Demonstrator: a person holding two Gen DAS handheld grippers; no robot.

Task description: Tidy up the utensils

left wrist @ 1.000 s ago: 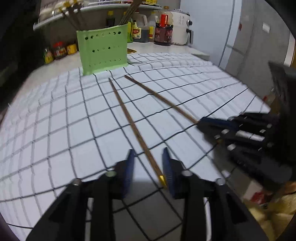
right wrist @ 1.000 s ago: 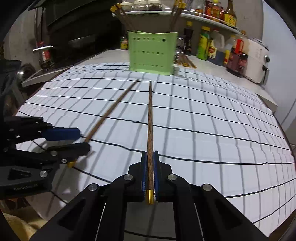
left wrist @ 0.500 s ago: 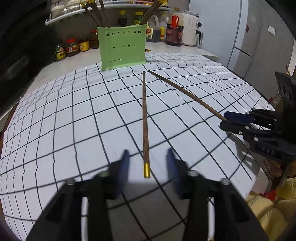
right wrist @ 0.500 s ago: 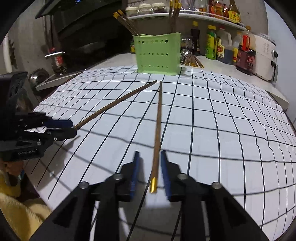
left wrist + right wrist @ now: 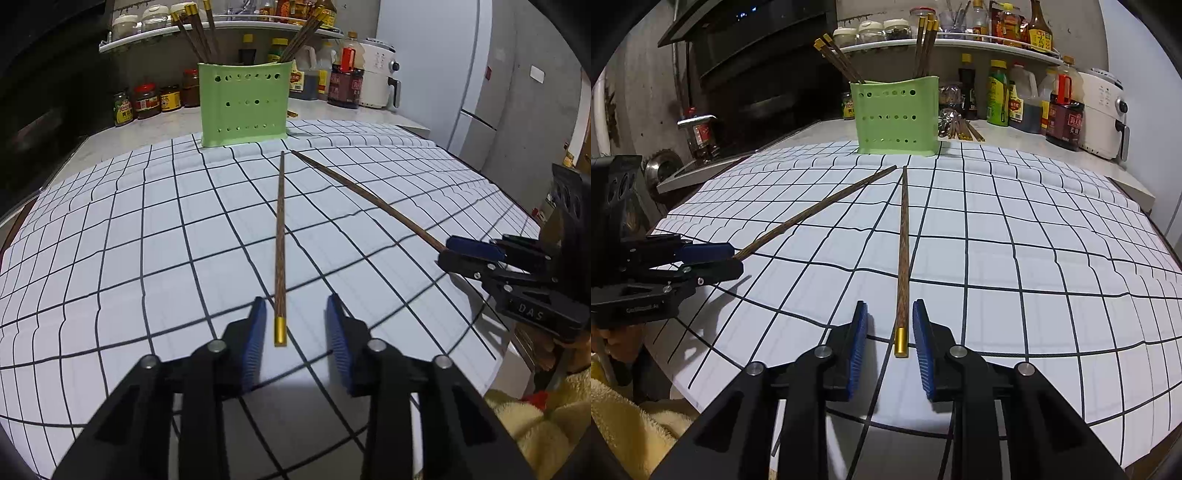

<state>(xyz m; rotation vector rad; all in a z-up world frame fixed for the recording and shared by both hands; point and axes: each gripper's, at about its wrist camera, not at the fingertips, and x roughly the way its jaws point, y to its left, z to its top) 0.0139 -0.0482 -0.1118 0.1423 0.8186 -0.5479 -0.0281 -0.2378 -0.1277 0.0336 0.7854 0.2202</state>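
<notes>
Two brown chopsticks with gold ends lie on a white gridded mat (image 5: 147,258), their tips meeting near a green holder (image 5: 243,103) that has several chopsticks in it. My left gripper (image 5: 295,306) straddles the gold end of the left chopstick (image 5: 279,229). Its jaws are closing, and the pads do not touch the stick. My right gripper (image 5: 890,310) straddles the gold end of the right chopstick (image 5: 904,240); its jaws are also closing, with small gaps at both pads. The right gripper (image 5: 469,254) also shows in the left wrist view, and the left gripper (image 5: 713,258) in the right wrist view.
Sauce bottles and jars (image 5: 997,92) and a white appliance (image 5: 1104,110) stand behind the holder. More chopsticks and spoons (image 5: 960,127) lie on the counter to its right. A stove (image 5: 701,162) sits at the left. Yellow cloth (image 5: 535,424) lies below the mat's near edge.
The right gripper has let go of its chopstick, which now lies loose between its jaws. Both grippers spread wider half a second ago and have since narrowed a little.
</notes>
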